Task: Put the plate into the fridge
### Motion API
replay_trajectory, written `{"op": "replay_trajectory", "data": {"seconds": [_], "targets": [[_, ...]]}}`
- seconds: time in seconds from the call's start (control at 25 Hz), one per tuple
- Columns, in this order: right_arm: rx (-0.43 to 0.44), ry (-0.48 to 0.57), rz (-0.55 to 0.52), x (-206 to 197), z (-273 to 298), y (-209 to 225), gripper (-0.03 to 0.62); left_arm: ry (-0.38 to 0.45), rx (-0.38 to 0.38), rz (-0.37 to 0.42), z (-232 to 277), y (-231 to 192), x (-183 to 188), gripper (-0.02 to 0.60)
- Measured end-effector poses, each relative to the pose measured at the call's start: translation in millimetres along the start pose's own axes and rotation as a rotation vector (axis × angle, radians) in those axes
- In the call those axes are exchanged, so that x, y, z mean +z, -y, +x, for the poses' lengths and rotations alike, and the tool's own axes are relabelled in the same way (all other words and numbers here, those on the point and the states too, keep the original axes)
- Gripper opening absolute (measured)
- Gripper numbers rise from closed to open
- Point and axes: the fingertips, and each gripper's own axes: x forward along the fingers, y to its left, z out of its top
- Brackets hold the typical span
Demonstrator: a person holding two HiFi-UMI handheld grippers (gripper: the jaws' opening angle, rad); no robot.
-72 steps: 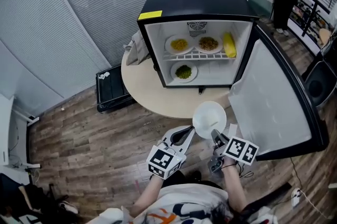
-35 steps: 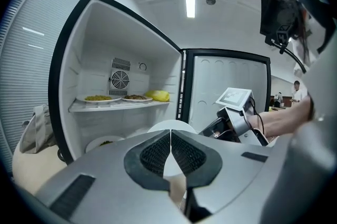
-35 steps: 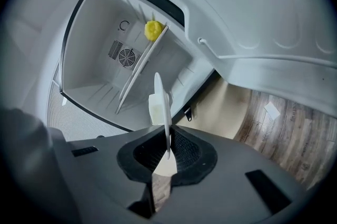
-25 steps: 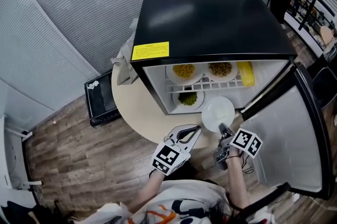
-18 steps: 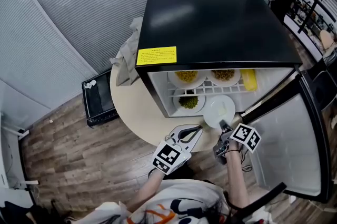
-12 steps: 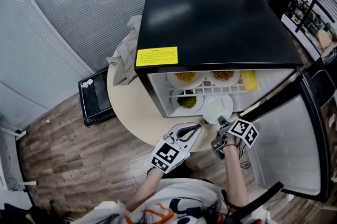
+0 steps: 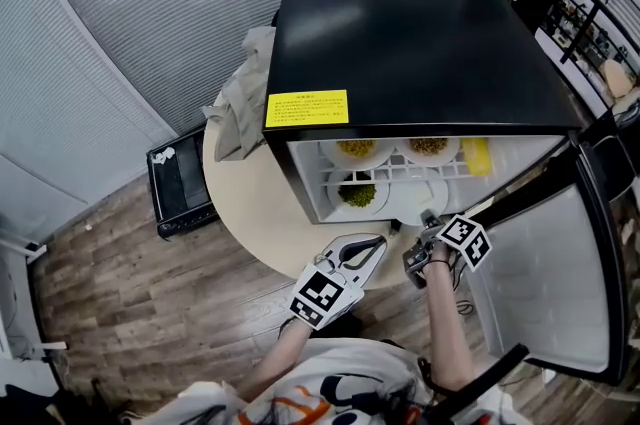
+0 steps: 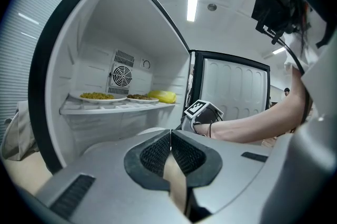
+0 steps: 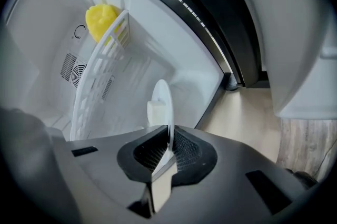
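The white plate [image 7: 426,197] carries a pale block [image 9: 155,110] and sits partly inside the lower compartment of the open black fridge [image 7: 420,33], to the right of a plate of green food [image 7: 357,194]. My right gripper [image 7: 428,217] is shut on the plate's near rim. In the right gripper view the plate [image 9: 162,97] shows edge-on, its rim pinched between the pads [image 9: 181,150]. My left gripper [image 7: 379,241] hangs shut and empty in front of the fridge, left of the right one; its jaws [image 8: 170,136] meet with nothing between them.
The wire shelf [image 9: 97,75] above holds two plates of food [image 7: 357,150] and a yellow corn cob [image 7: 477,154]. The fridge door [image 7: 560,273] stands open to the right. The fridge sits on a round table [image 7: 245,198] with a cloth [image 7: 243,103]. A black box [image 7: 180,178] lies on the floor.
My right gripper has carried the plate forward from in front of the fridge into the lower compartment. The left gripper has stayed about where it was.
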Motion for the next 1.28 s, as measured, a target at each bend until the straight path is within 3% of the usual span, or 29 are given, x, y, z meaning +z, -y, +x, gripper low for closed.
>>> {"op": "replay_trajectory", "data": {"seconds": [0.36, 0.52, 0.84, 1.12, 1.28], "targets": [[-0.028, 0.085, -0.007, 21.9, 19.3, -6.5, 0.028, -0.004, 0.021, -0.006, -6.3, -8.6, -2.2, 0.011], [-0.040, 0.100, -0.067, 28.9, 29.0, -14.6, 0.028, -0.008, 0.029, -0.010, -8.9, -11.5, -4.4, 0.011], [-0.102, 0.102, -0.271, 35.0, 44.6, -18.3, 0.063, -0.009, 0.055, -0.011, -12.9, -21.8, -6.1, 0.011], [-0.180, 0.073, -0.537, 38.7, 47.9, -23.0, 0.117, -0.012, 0.061, -0.012, -10.4, -24.6, -4.8, 0.011], [-0.255, 0.037, -0.723, 34.8, 49.6, -24.4, 0.232, -0.019, 0.060, -0.008, -8.0, -23.2, -5.7, 0.011]]}}
